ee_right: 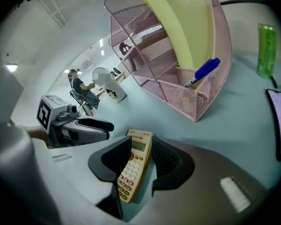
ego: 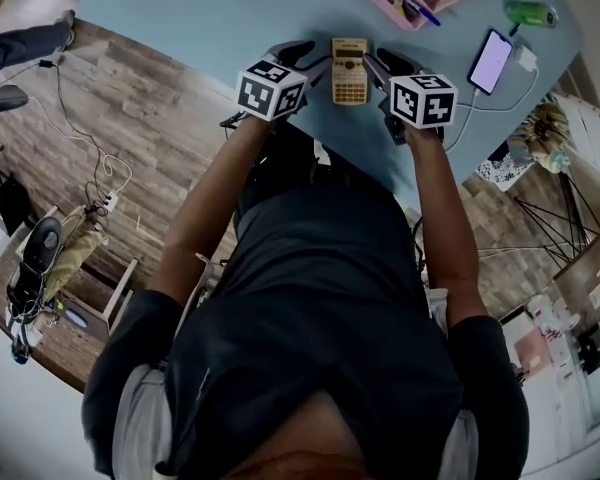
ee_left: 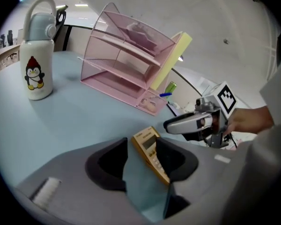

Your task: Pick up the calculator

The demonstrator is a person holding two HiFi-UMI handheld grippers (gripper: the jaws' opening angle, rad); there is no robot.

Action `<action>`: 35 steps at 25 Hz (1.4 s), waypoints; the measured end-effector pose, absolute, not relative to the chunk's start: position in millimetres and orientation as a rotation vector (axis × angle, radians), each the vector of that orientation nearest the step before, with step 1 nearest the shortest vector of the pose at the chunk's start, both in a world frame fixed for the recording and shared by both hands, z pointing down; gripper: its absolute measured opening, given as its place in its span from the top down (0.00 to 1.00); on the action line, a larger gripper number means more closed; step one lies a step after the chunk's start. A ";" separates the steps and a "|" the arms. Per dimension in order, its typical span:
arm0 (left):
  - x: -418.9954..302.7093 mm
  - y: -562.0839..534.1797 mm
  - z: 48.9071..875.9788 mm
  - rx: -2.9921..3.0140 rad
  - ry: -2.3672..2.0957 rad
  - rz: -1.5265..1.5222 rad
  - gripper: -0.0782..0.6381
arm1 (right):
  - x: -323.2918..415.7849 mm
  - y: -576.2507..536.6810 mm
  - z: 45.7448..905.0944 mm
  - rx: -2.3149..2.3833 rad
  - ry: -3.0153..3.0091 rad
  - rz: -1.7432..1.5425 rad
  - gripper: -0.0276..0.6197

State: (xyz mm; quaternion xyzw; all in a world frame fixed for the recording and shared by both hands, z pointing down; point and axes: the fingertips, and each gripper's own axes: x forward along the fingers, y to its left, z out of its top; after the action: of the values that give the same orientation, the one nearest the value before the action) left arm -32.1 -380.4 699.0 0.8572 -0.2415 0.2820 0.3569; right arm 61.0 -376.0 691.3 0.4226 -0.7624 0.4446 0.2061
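Left tongs [ee_left: 141, 143]: released, the jaws standing well apart and gripping nothing.
Right tongs [ee_right: 141, 142]: also released, the jaws standing a little apart, with a strip of tabletop [ee_right: 234, 125] showing beside the right jaw.
Calculator [ego: 349, 72]: lying flat and keys up on the tabletop, between the two tongs in the head view. It is showing in the gap of each pair of jaws. In the left gripper view it is sitting closer to the right jaw. In the right gripper view it is filling most of the gap.
Tongs to each other: angling inward from either side, their tips standing near the calculator's far end.
Contact: whether any jaw is touching the calculator is hard to make out.
Hidden: the left tongs' right jaw is covering part of the calculator's right edge. The right tongs' left jaw is covering its lower left edge.
Rack [ee_left: 126, 60]: pink mesh, standing beyond the calculator and holding a yellow folder [ee_right: 173, 27] and a blue pen [ee_right: 202, 73].
Bottle [ee_left: 36, 55]: white with a penguin, standing left of the rack, well apart from the tongs.
Phone [ego: 491, 61]: lying right of the right tongs, and being cut off by the frame edge in the right gripper view.
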 end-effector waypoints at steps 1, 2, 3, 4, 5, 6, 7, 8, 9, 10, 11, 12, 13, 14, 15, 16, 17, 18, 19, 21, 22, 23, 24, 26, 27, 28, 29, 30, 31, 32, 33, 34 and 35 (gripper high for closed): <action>-30.7 -382.0 703.5 2.207 -0.624 0.734 0.59 | 60.7 -376.9 696.1 1.172 -2.114 1.245 0.78; -28.9 -383.4 707.9 2.202 -0.624 0.741 0.58 | 60.7 -378.0 700.6 1.168 -2.106 1.250 0.78; -27.1 -384.6 712.1 2.197 -0.623 0.747 0.57 | 60.8 -379.2 704.8 1.164 -2.098 1.254 0.78; -25.5 -385.4 715.5 2.193 -0.621 0.751 0.57 | 60.7 -380.4 708.4 1.161 -2.090 1.256 0.78; -24.1 -385.9 717.9 2.190 -0.618 0.753 0.57 | 60.1 -381.3 711.4 1.157 -2.082 1.257 0.78; -23.0 -385.9 719.4 2.189 -0.615 0.754 0.57 | 59.0 -381.8 713.7 1.154 -2.073 1.257 0.78; -22.0 -385.5 720.4 2.187 -0.611 0.755 0.57 | 57.8 -381.9 715.5 1.151 -2.064 1.257 0.78; -21.0 -385.0 721.4 2.185 -0.608 0.759 0.57 | 56.6 -381.9 717.1 1.147 -2.056 1.258 0.78; -19.7 -384.3 722.8 2.181 -0.606 0.766 0.57 | 55.5 -381.8 718.8 1.144 -2.049 1.260 0.78; -18.2 -383.4 724.6 2.175 -0.603 0.775 0.57 | 54.4 -381.7 720.7 1.140 -2.043 1.262 0.78; -16.6 -382.3 726.8 2.167 -0.600 0.787 0.57 | 53.1 -381.5 722.5 1.136 -2.038 1.265 0.78; -15.0 -381.0 729.5 2.158 -0.599 0.800 0.57 | 51.9 -381.2 724.4 1.132 -2.032 1.266 0.78; -13.7 -379.8 732.6 2.150 -0.601 0.815 0.57 | 51.1 -380.9 726.4 1.129 -2.025 1.266 0.78; -13.0 -379.2 735.6 2.144 -0.609 0.830 0.57 | 50.6 -380.6 728.2 1.128 -2.020 1.267 0.78; -13.1 -379.5 737.8 2.143 -0.625 0.843 0.57 | 50.3 -380.6 729.6 1.130 -2.017 1.270 0.78; -13.6 -380.5 739.1 2.146 -0.643 0.854 0.57 | 49.9 -380.9 730.2 1.134 -2.018 1.275 0.78; -14.0 -381.3 739.7 2.151 -0.655 0.861 0.57 | 49.4 -381.3 730.3 1.140 -2.021 1.282 0.78; -13.9 -381.4 739.9 2.154 -0.657 0.863 0.57 | 48.9 -381.6 730.4 1.145 -2.024 1.290 0.78; -13.2 -380.7 740.0 2.152 -0.652 0.857 0.57 | 48.4 -381.7 730.9 1.150 -2.027 1.302 0.78; -11.4 -378.3 740.2 2.125 -0.639 0.823 0.63 | 48.9 -381.5 732.3 1.159 -2.025 1.332 0.78; -11.2 -377.3 740.3 2.111 -0.638 0.807 0.63 | 49.7 -381.1 732.8 1.157 -2.023 1.340 0.78; -11.3 -376.4 740.4 2.105 -0.638 0.799 0.64 | 50.2 -380.4 733.1 1.152 -2.021 1.348 0.78; -11.4 -375.4 740.5 2.105 -0.638 0.798 0.64 | 50.6 -379.3 733.1 1.147 -2.020 1.356 0.79; -11.4 -372.8 739.8 2.109 -0.642 0.795 0.64 | 51.8 -377.0 731.0 1.155 -2.025 1.367 0.81; -11.6 -371.4 738.4 2.114 -0.646 0.793 0.64 | 52.6 -376.2 727.9 1.167 -2.033 1.366 0.81; -12.2 -370.3 736.0 2.121 -0.651 0.791 0.64 | 52.7 -375.7 723.6 1.182 -2.045 1.361 0.82; -13.1 -369.4 732.8 2.130 -0.658 0.792 0.64 | 52.2 -375.4 718.5 1.195 -2.060 1.354 0.83; -14.3 -369.0 729.1 2.141 -0.666 0.792 0.64 | 51.5 -375.0 713.2 1.206 -2.074 1.345 0.84; -15.6 -368.8 725.1 2.151 -0.677 0.790 0.65 | 50.9 -374.3 708.1 1.215 -2.087 1.334 0.84; -17.1 -368.9 720.9 2.159 -0.690 0.784 0.65 | 50.3 -373.2 703.2 1.220 -2.099 1.319 0.84; -18.7 -369.5 716.6 2.166 -0.705 0.775 0.67 | 49.7 -371.9 698.3 1.225 -2.111 1.303 0.84; -20.2 -370.8 712.2 2.174 -0.721 0.767 0.68 | 49.2 -370.6 693.2 1.229 -2.125 1.286 0.85; -21.5 -372.1 707.9 2.184 -0.735 0.761 0.69 | 48.4 -369.5 687.8 1.234 -2.140 1.268 0.85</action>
State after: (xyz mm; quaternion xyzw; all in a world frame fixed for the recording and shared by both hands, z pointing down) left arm -21.5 -372.1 707.9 0.8430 -0.2836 0.2937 0.3501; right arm 48.4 -369.5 687.8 0.4369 -0.7579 0.4491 0.1814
